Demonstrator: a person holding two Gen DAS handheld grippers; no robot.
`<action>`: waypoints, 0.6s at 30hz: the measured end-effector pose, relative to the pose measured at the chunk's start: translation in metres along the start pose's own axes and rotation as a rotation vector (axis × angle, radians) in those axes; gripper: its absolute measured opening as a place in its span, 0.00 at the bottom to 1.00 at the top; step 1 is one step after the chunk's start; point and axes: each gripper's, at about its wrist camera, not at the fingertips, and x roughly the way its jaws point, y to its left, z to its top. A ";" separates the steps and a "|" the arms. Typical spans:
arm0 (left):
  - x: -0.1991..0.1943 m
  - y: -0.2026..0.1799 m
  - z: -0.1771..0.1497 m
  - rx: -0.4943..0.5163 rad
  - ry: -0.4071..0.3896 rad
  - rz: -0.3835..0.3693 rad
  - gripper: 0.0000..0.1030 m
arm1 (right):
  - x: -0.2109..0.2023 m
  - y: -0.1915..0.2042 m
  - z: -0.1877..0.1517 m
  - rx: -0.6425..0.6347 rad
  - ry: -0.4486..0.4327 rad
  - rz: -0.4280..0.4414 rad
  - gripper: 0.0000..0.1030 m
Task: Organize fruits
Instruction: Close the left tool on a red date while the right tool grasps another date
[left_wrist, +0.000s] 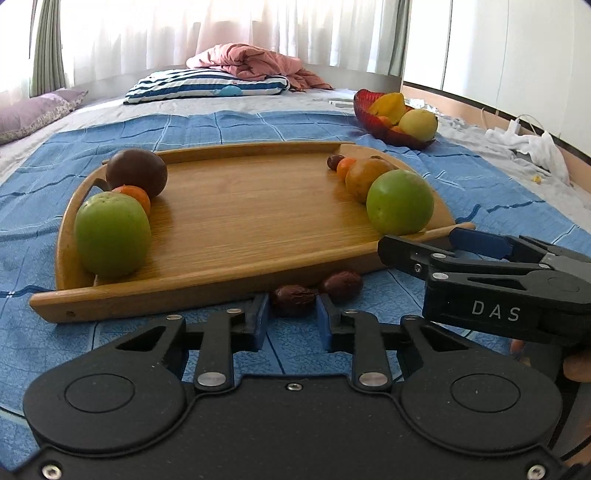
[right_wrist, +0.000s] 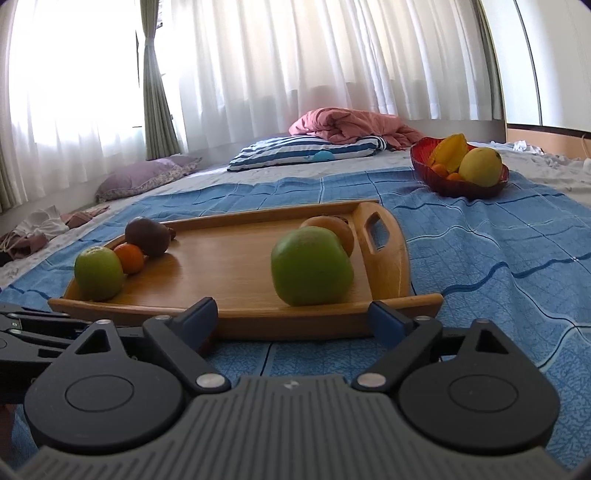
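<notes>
A wooden tray (left_wrist: 240, 206) (right_wrist: 221, 266) lies on a blue bedcover. On its left side sit a green fruit (left_wrist: 112, 234) (right_wrist: 99, 272), a small orange (left_wrist: 135, 195) (right_wrist: 129, 257) and a dark brown fruit (left_wrist: 136, 172) (right_wrist: 147, 236). Along its right side are another green fruit (left_wrist: 400, 202) (right_wrist: 311, 266), an orange-brown fruit (left_wrist: 364, 179), a small orange and a dark date. My left gripper (left_wrist: 293, 319) is shut on a dried brown date (left_wrist: 293, 299) lying on the cover just before the tray's near rim. A second date (left_wrist: 341, 285) lies beside it. My right gripper (right_wrist: 293, 321) (left_wrist: 424, 242) stands open and empty by the tray's near right corner.
A red bowl (left_wrist: 373, 122) (right_wrist: 424, 162) holding a starfruit, a yellow fruit and small oranges stands far right on the cover. A striped pillow (left_wrist: 207, 86), a pink blanket and a purple cushion lie further back. White cloth and a cable lie by the right wall.
</notes>
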 end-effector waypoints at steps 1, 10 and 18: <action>-0.001 0.001 0.000 0.000 0.000 0.002 0.25 | 0.000 0.001 0.000 -0.003 0.000 0.003 0.92; -0.013 0.021 0.001 -0.058 -0.008 0.052 0.25 | 0.000 0.019 -0.002 -0.117 0.031 0.036 0.80; -0.017 0.029 -0.002 -0.075 -0.007 0.085 0.25 | 0.001 0.044 -0.006 -0.189 0.075 0.063 0.68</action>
